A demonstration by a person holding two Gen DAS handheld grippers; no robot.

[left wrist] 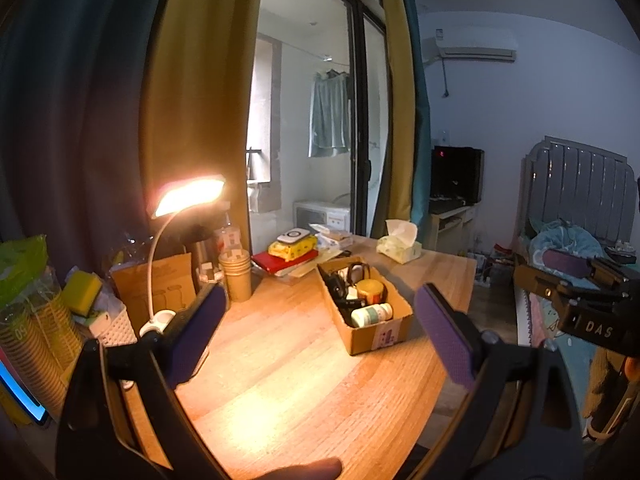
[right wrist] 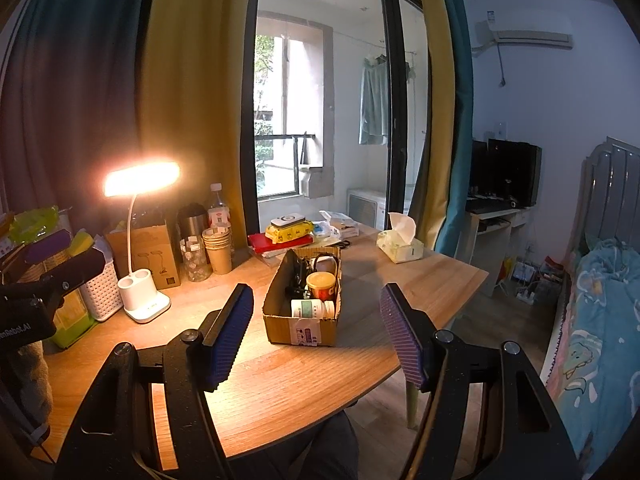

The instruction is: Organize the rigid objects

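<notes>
An open cardboard box (right wrist: pixel 302 320) sits mid-table, holding a white green-banded bottle (right wrist: pixel 312 309) lying flat nearest its labelled end, a yellow-lidded jar (right wrist: pixel 321 285) upright behind it.

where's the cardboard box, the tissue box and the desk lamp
cardboard box (right wrist: pixel 298 326) right wrist view, front wall
tissue box (right wrist: pixel 402 249) right wrist view, side of the pack
desk lamp (right wrist: pixel 142 298) right wrist view, white base
</notes>
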